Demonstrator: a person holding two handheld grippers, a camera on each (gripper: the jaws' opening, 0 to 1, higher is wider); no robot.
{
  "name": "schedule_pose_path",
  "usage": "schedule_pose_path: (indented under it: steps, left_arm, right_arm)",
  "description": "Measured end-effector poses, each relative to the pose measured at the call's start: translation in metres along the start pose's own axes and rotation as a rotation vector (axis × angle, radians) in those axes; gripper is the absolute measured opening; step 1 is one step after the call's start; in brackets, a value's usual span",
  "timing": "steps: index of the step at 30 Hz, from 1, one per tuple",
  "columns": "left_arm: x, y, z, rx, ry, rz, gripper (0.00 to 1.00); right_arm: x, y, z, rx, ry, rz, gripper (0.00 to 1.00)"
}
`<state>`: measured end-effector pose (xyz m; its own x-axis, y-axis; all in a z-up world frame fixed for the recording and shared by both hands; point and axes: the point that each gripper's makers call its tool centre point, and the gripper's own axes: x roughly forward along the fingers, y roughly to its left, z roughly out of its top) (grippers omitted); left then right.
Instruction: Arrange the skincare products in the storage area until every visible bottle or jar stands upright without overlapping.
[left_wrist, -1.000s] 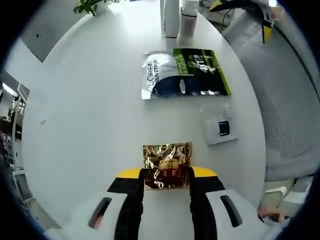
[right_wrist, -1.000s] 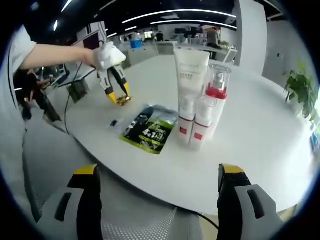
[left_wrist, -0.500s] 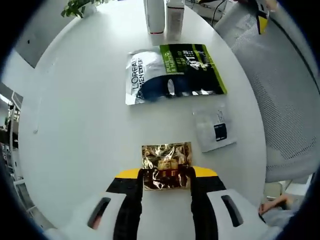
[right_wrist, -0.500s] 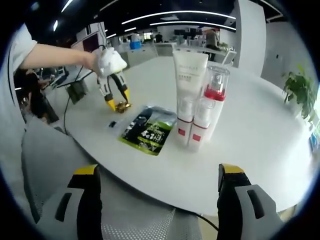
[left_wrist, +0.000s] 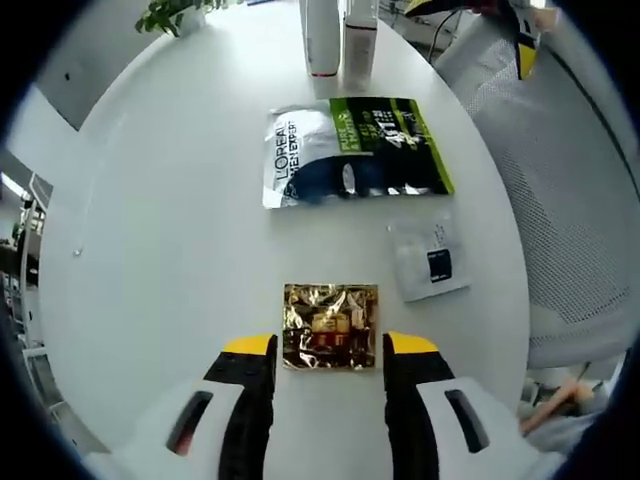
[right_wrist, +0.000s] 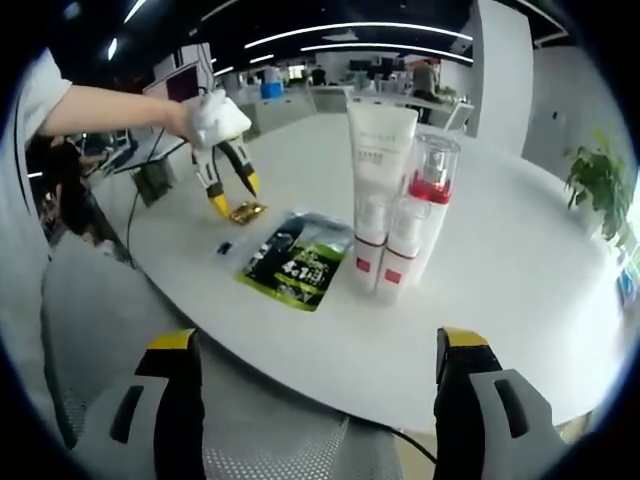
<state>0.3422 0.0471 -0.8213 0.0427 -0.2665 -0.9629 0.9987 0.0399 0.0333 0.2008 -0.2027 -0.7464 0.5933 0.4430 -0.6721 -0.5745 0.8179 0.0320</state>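
Gold foil catches the light in the left gripper view: a small gold sachet (left_wrist: 331, 326) lies flat on the white round table (left_wrist: 170, 230), just ahead of the left gripper (left_wrist: 328, 352). That gripper's yellow-tipped jaws stand apart, one to either side of the sachet's near edge, and nothing is gripped between them; whether the tips brush the foil I cannot tell. Beyond the sachet, farther from the gripper, a large green and silver pouch (left_wrist: 355, 150) lies flat. To the right of the sachet, near the table's edge, lies a small white sachet (left_wrist: 428, 260) with a dark patch. Past the large pouch, at the far side of the table, stand the lower ends of two white bottles (left_wrist: 340, 40) with red bands, close together. A potted plant (left_wrist: 175, 12) sits at the far left rim, and a grey mesh chair (left_wrist: 570, 200) stands beside the table beyond the white sachet.

In the right gripper view the right gripper (right_wrist: 315, 375) hangs off the table's near edge, above the chair, with its jaws wide apart and empty. On the table (right_wrist: 520, 270) a tall white tube (right_wrist: 380, 150) stands upright with a clear pump bottle (right_wrist: 432, 185) with a red collar just beside it; two small white bottles (right_wrist: 385, 250) stand in front of them, touching or nearly so. Left of this group the green pouch (right_wrist: 298, 256) lies flat. Beyond the pouch the gold sachet (right_wrist: 246, 211) rests on the table, with the left gripper (right_wrist: 230, 195) directly above it, held in a person's hand (right_wrist: 215, 115), jaws spread. The potted plant (right_wrist: 598, 185) stands right of the bottles.
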Motion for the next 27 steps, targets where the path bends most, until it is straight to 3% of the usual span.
schedule_pose_path:
  steps: [2, 5, 13, 17, 22, 27]
  left_arm:
    - [-0.004, 0.002, -0.004, -0.026, 0.001, 0.015, 0.45]
    - [-0.013, 0.001, 0.002, -0.152, -0.053, 0.051, 0.49]
    - [-0.019, 0.008, -0.013, -0.619, -0.151, 0.146, 0.58]
    - [-0.017, 0.000, -0.012, -0.773, -0.157, 0.163, 0.60]
    - [-0.013, -0.010, -0.010, -0.922, -0.140, 0.216, 0.69]
    - [-0.009, -0.006, 0.000, -1.100, -0.188, 0.270, 0.70]
  right_arm:
    - [0.000, 0.000, 0.000, -0.002, -0.001, -0.002, 0.97]
    - [-0.001, 0.000, 0.001, -0.007, -0.007, -0.003, 0.97]
    - [-0.002, 0.003, 0.003, -0.033, -0.021, -0.001, 0.96]
    - [-0.002, 0.005, 0.004, -0.044, -0.027, 0.006, 0.96]
    - [-0.002, 0.006, 0.004, -0.061, -0.026, 0.012, 0.95]
    - [-0.003, 0.009, 0.003, -0.070, -0.025, 0.021, 0.95]
